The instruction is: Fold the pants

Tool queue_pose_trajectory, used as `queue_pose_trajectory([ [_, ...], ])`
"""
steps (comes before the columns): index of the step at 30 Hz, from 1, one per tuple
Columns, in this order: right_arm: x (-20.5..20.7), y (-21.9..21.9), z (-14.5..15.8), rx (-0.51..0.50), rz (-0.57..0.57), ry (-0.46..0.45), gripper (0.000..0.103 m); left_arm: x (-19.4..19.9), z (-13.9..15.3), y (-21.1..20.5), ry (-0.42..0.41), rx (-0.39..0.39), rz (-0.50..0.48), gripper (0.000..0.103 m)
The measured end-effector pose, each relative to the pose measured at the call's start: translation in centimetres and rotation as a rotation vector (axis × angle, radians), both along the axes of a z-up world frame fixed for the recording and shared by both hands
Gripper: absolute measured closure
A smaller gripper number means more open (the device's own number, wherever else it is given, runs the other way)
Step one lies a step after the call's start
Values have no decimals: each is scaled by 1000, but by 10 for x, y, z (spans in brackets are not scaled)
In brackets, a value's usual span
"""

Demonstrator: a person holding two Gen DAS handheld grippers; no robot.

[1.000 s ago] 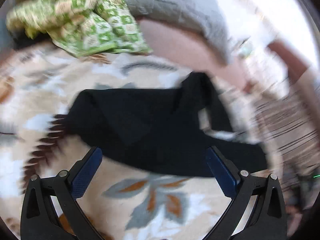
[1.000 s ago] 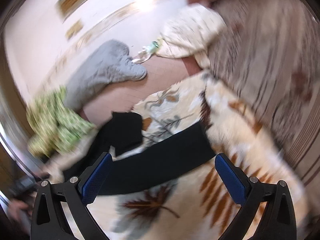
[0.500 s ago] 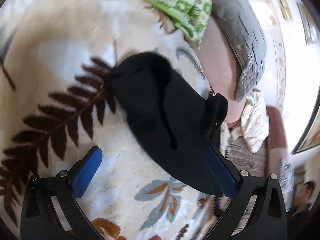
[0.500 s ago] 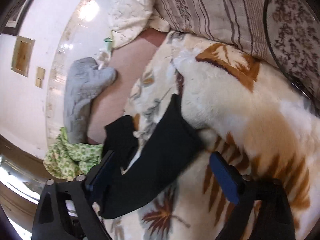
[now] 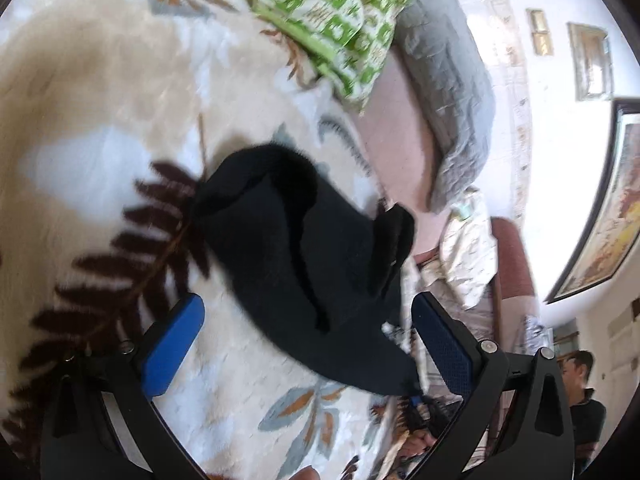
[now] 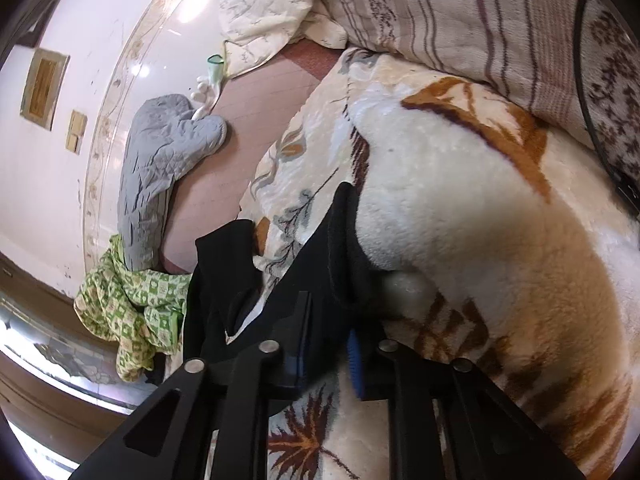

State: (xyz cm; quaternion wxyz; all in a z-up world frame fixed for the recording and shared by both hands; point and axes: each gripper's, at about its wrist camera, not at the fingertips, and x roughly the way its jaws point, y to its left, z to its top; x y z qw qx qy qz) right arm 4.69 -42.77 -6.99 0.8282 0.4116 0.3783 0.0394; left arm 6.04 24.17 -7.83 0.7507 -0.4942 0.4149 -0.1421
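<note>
Here the fleecy leaf-print blanket (image 5: 100, 128) fills most of both views, a soft, lumpy bed surface, with a striped pillow (image 6: 460, 20) at twelve to one o'clock in the right wrist view. Beyond it, a pink sheet (image 6: 248, 120), a grey quilted cover (image 6: 160, 152) at nine o'clock, a green checked cloth (image 5: 332, 12) and a white wall (image 6: 80, 20) with small frames; a person stands at four o'clock in the left wrist view.

The black pants (image 5: 304, 256) lie rumpled in the middle of the blanket.

The right gripper (image 6: 326, 340) is closing, its jaws nearly together with a pant leg's cloth between them. The left gripper (image 5: 308, 340) stands spread above the near edge of the pants, gripping nothing.

Likely risks: the deep pile may be pinched along with the cloth, dragging the blanket, and a thin bite on one layer could slip when lifted, leaving the leg twisted.
</note>
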Motion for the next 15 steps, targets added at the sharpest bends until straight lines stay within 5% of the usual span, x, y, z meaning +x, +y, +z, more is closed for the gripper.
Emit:
queue_pose_trajectory([
  [10,3,3,-7,-2,-6,30,85,25,3,1,-75,75,-32,1],
  [15,2,7,-4,2,13,5,80,26,-3,6,-33,104,3,29],
])
